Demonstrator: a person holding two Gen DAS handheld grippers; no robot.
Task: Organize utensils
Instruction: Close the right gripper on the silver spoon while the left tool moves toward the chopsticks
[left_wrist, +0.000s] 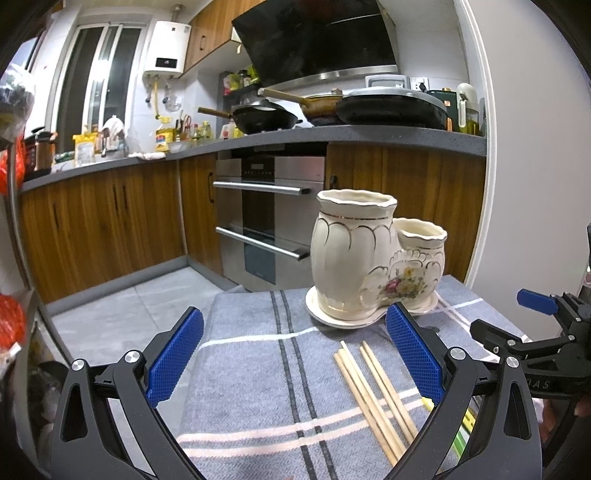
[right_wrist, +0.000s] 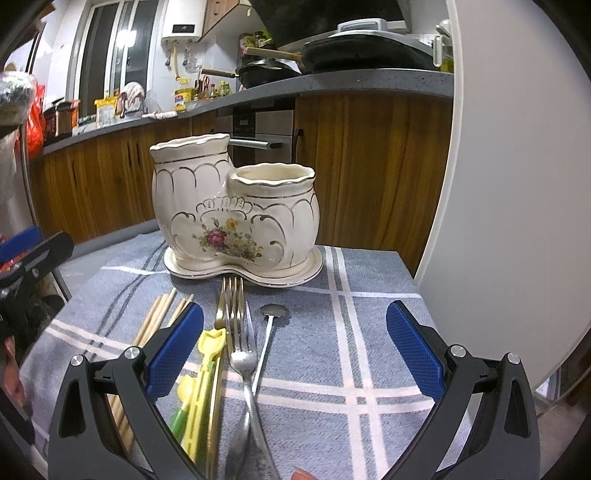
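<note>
A cream ceramic utensil holder (left_wrist: 373, 258) with a tall and a short pot stands on its saucer on the table; it also shows in the right wrist view (right_wrist: 232, 218). Wooden chopsticks (left_wrist: 376, 395) lie in front of it, also seen in the right wrist view (right_wrist: 155, 321). Beside them lie a yellow-green plastic utensil (right_wrist: 203, 384), a gold fork (right_wrist: 225, 299), a silver fork (right_wrist: 242, 354) and a small spoon (right_wrist: 271, 325). My left gripper (left_wrist: 295, 354) is open and empty above the cloth. My right gripper (right_wrist: 295, 354) is open and empty above the forks and spoon.
A grey striped cloth (right_wrist: 351, 332) covers the small table. Behind it are wooden kitchen cabinets (left_wrist: 110, 221), an oven (left_wrist: 266, 214) and a counter with pans (left_wrist: 332, 110). A white wall edge (right_wrist: 498, 184) stands to the right. The floor (left_wrist: 129, 306) drops off at left.
</note>
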